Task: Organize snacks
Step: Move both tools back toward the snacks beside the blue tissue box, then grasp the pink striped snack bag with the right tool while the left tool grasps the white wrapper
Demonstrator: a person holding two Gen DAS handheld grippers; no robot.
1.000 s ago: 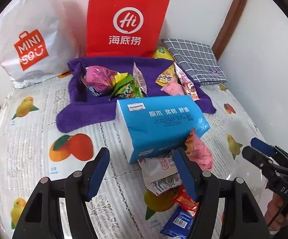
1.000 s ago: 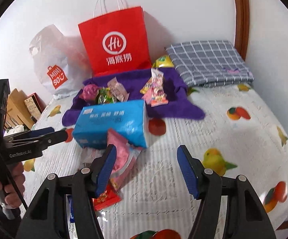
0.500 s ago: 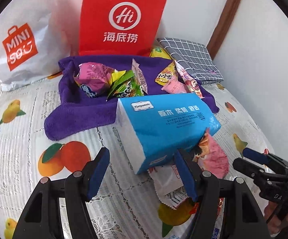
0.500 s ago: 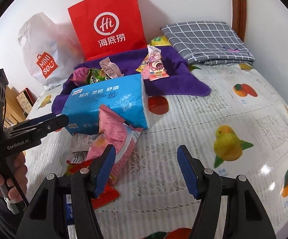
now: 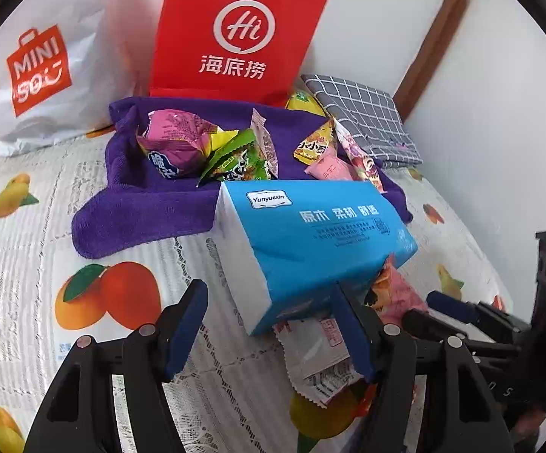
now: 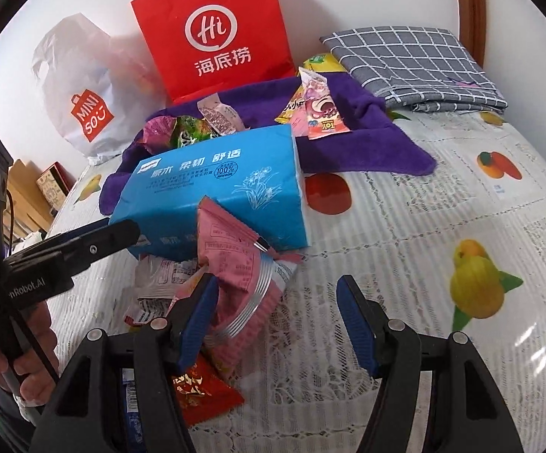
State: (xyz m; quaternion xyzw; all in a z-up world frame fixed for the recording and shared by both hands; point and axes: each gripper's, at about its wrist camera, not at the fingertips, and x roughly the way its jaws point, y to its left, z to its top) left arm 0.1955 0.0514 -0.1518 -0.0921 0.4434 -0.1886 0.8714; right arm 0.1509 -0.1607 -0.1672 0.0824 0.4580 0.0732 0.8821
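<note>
A blue tissue pack [image 5: 310,241] lies on the fruit-print tablecloth, also in the right wrist view [image 6: 220,188]. Loose snack packets lie at its near end: a pink one [image 6: 242,283], a white one [image 5: 318,355] and a red one [image 6: 201,389]. More snacks sit on a purple towel [image 5: 141,207] behind it. My left gripper [image 5: 269,332] is open, its jaws on either side of the pack's near corner. My right gripper [image 6: 276,321] is open, with its left finger against the pink packet.
A red paper bag [image 5: 235,34] and a white Miniso bag [image 5: 42,64] stand against the wall. A folded grey checked cloth [image 6: 412,68] lies at the back right. Boxes [image 6: 46,188] stand past the table's left edge.
Both grippers have moved forward toward the tissue pack and the packets beside it. The left jaws now reach the pack's corner. Both stay open.
</note>
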